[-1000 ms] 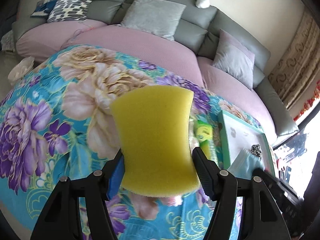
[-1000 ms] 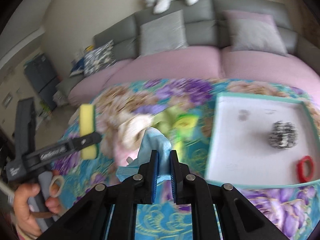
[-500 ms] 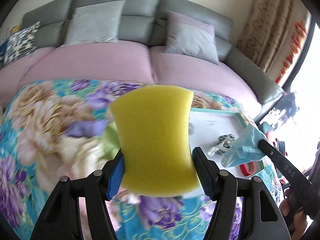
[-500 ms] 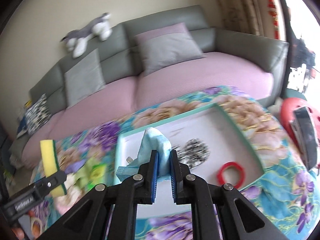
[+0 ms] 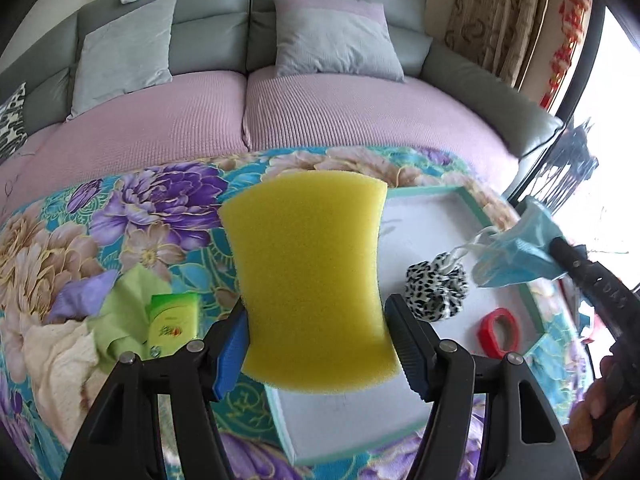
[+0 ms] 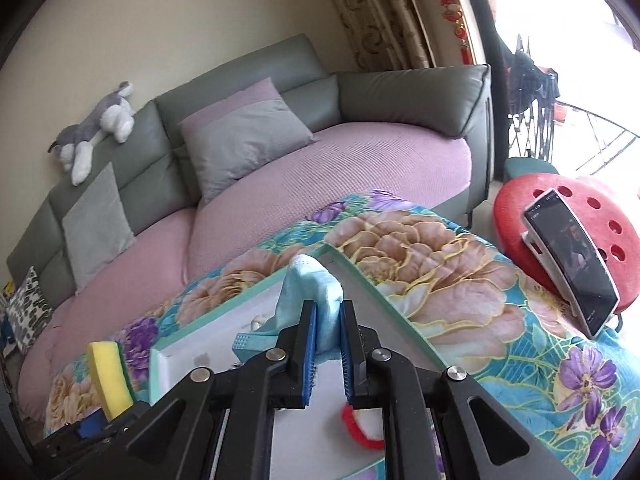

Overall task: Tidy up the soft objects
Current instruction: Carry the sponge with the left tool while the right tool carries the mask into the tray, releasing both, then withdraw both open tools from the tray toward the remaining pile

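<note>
The left gripper [image 5: 316, 344] is clamped on a yellow sponge [image 5: 310, 276], which stands upright between the pads with its long axis running up the centre of the left wrist view. The white tray [image 5: 464, 196] with a teal rim lies just behind and to the right of it, holding a leopard-print scrunchie [image 5: 436, 286] and a red ring [image 5: 498, 330]. The right gripper [image 6: 328, 344] has its jaws pinched on a blue face mask [image 6: 310, 292], which in its own view hangs over the tray's interior. So the mask looks nearer to release; the sponge likely needs carrying rightward over the rim.
</note>
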{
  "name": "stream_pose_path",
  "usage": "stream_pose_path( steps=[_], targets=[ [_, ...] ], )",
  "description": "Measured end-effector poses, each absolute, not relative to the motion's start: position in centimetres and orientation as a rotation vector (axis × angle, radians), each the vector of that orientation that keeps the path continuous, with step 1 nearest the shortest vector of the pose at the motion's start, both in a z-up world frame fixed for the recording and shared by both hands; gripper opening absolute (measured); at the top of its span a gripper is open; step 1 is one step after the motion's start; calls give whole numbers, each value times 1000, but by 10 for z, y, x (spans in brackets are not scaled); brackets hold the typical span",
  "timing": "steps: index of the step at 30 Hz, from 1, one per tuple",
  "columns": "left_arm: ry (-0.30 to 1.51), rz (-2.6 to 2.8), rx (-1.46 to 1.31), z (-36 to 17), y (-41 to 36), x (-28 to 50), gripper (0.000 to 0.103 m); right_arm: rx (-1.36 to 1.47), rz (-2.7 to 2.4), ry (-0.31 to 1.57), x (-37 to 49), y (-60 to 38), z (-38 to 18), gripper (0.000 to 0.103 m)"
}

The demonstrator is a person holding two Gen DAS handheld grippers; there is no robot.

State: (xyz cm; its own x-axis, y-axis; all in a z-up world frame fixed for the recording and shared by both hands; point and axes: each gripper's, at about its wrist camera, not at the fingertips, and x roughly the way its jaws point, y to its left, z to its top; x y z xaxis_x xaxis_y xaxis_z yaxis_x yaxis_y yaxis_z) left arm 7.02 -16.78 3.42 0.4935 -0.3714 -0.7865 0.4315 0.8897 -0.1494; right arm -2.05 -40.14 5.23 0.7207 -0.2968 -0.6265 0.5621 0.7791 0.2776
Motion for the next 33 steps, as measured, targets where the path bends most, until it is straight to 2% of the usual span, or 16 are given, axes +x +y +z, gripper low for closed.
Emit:
stream_pose_path(
  steps=[7, 11, 13, 15, 18, 20, 24, 26, 27, 28, 33],
  targets=[
    [962, -460, 135, 6, -198, 86, 68, 457, -554, 686, -9, -412, 27, 12],
    [967, -451, 142, -1, -203, 88, 69, 459, -546, 722, -6, -413, 19, 16],
    [970, -447, 148, -4, -204, 88, 78, 458, -543, 727, -6, -412, 19, 18],
    [968, -429, 166, -7, -204, 87, 87, 462, -535, 734, -7, -411, 18, 32],
    [965, -415, 166, -6, -201, 86, 87, 457, -532, 755, -6, -410, 17, 47],
    [967, -410, 151, -5, -198, 87, 87, 446, -531, 770, -7, -408, 16, 51],
    [955, -386, 147, -1, -190, 86, 87, 418, -539, 791, -8, -405, 17, 67],
    [946, -370, 140, 1, -184, 87, 91, 404, -543, 804, -8, -404, 17, 73],
    [940, -362, 131, 2, -182, 88, 97, 397, -546, 810, -9, -403, 17, 79],
    [935, -353, 123, 3, -178, 88, 99, 389, -547, 815, -9, -402, 17, 81],
    [909, -283, 109, 6, -162, 92, 99, 321, -554, 831, -9, -394, 21, 97]
  ],
)
